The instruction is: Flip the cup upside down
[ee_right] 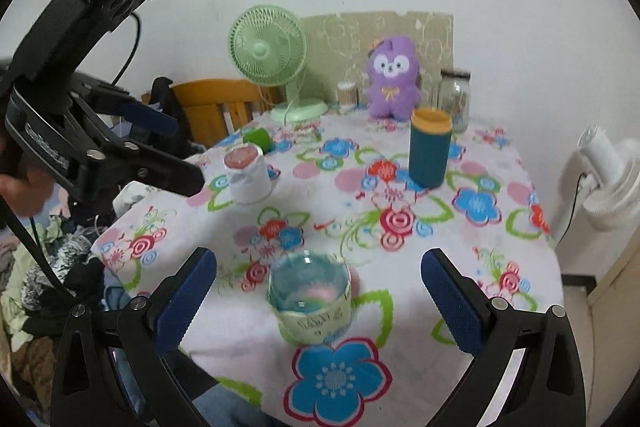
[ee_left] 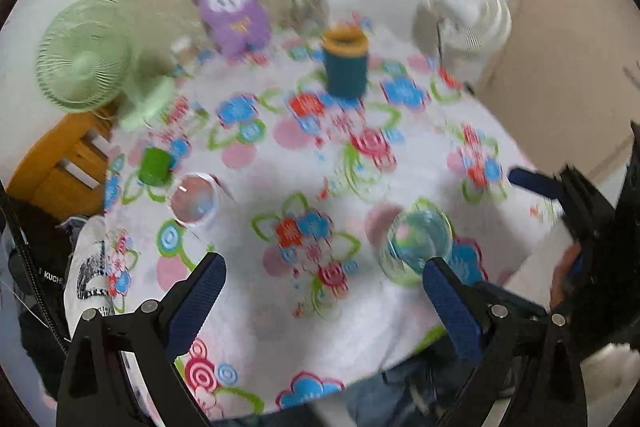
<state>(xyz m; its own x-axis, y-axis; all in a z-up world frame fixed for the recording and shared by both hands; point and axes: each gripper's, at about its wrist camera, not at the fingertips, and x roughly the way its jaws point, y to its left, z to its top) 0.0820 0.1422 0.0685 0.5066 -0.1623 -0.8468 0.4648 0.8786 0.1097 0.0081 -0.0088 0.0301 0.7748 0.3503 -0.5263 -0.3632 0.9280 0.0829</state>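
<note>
A clear glass cup with a paper label (ee_right: 310,301) stands upright near the table's front edge, just ahead of my open, empty right gripper (ee_right: 318,293), between the lines of its blue pads (ee_right: 186,301). In the left wrist view the same cup (ee_left: 416,247) sits ahead and to the right. A second cup wrapped in white paper (ee_right: 246,173) stands at the table's left side; it also shows in the left wrist view (ee_left: 194,201). My left gripper (ee_left: 324,291) is open and empty, held above the table; it shows in the right wrist view (ee_right: 182,155) at the left.
A flowered tablecloth (ee_right: 400,219) covers the table. On it stand a teal tumbler with yellow rim (ee_right: 430,149), a small green cup (ee_right: 258,139), a green fan (ee_right: 268,53), a purple plush toy (ee_right: 394,81) and a glass jar (ee_right: 454,99). A white fan (ee_right: 604,179) stands right; a wooden chair (ee_right: 216,109) left.
</note>
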